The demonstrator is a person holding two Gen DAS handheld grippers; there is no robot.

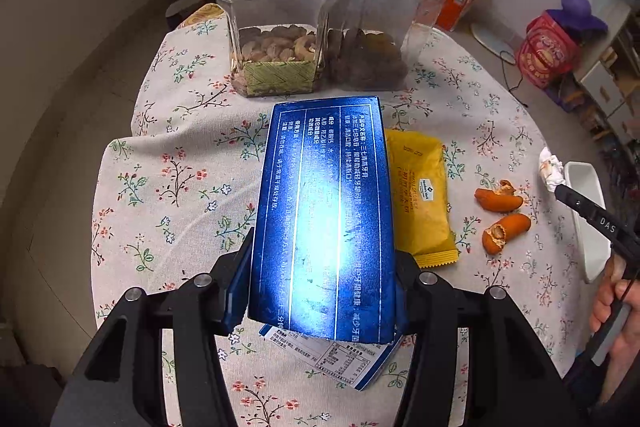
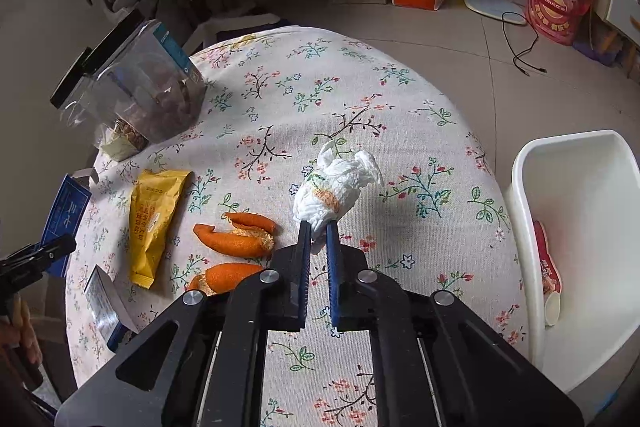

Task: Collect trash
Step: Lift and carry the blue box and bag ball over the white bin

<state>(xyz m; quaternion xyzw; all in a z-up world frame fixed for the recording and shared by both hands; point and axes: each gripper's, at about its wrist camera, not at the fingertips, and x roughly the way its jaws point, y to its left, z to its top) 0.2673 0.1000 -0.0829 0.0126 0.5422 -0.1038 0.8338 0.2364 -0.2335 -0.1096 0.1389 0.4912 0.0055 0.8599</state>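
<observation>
Here, "DAS" on right gripper (image 1: 554,169)

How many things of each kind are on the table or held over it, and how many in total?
Clear jar: 2
Blue box: 2, one gripped in the left tool
Yellow wrapper: 1
Orange peel piece: 2
Crumpled tissue: 1, pinched in the right tool
Total: 8

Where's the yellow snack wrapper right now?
The yellow snack wrapper lies flat on the floral tablecloth, left of the orange peels in the right wrist view, just beside the blue box that the left tool holds.
</observation>
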